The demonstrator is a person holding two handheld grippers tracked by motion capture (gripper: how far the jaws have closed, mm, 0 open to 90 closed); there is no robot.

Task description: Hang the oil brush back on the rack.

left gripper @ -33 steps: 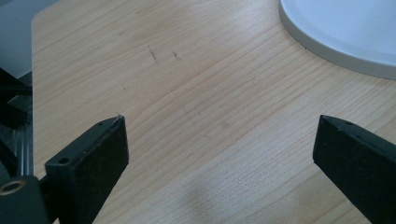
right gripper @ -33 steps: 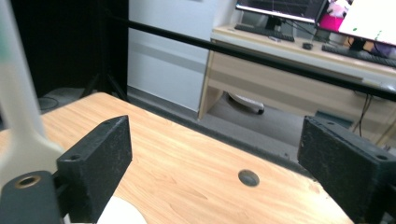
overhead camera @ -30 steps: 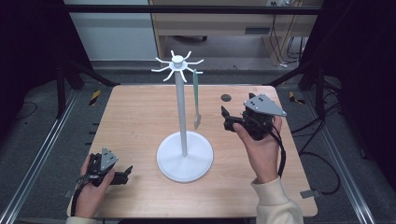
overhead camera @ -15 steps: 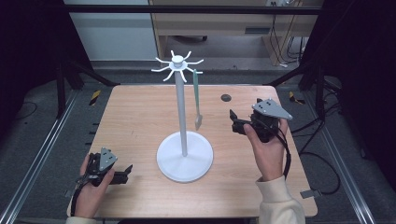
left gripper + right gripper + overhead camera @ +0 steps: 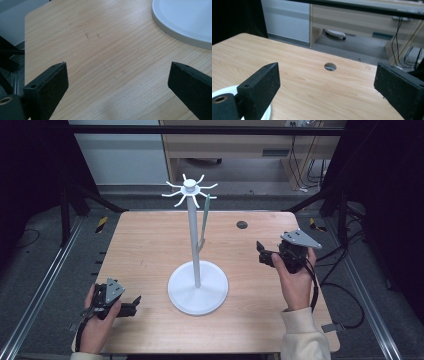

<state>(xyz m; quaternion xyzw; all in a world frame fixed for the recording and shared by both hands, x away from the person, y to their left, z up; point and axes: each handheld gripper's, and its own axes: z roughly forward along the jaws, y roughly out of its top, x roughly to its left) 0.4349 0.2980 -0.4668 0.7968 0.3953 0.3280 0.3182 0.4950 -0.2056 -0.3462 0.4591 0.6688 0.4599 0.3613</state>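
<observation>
High view: white rack stand (image 5: pixel 197 270) stands upright at the centre of the frame on the wooden tabletop (image 5: pixel 150 245), round base low, thin pole rising to a hub of radial hooks in the upper middle. One pale green utensil (image 5: pixel 204 222) hangs from a hook just right of the pole, its lower end above the tabletop. A small dark round grommet (image 5: pixel 242 225) sits in the tabletop at upper right of centre. Left gripper (image 5: pixel 131 305) is at lower left of the frame, low over the tabletop, jaws pointing right toward the base and apart from it. Right gripper (image 5: pixel 261 252) is at middle right, held up in the person's hand, jaws pointing left toward the pole, well apart from it.

Left gripper view: jaws spread wide, nothing between them, bare tabletop (image 5: pixel 105 65) beneath. Edge of the white base (image 5: pixel 185 22) shows at upper right of the frame.

Right gripper view: jaws spread wide, empty. Grommet (image 5: pixel 330 66) lies between them, farther off, at mid frame. A sliver of the white base (image 5: pixel 265 113) shows at lower left, beside the left jaw.
</observation>
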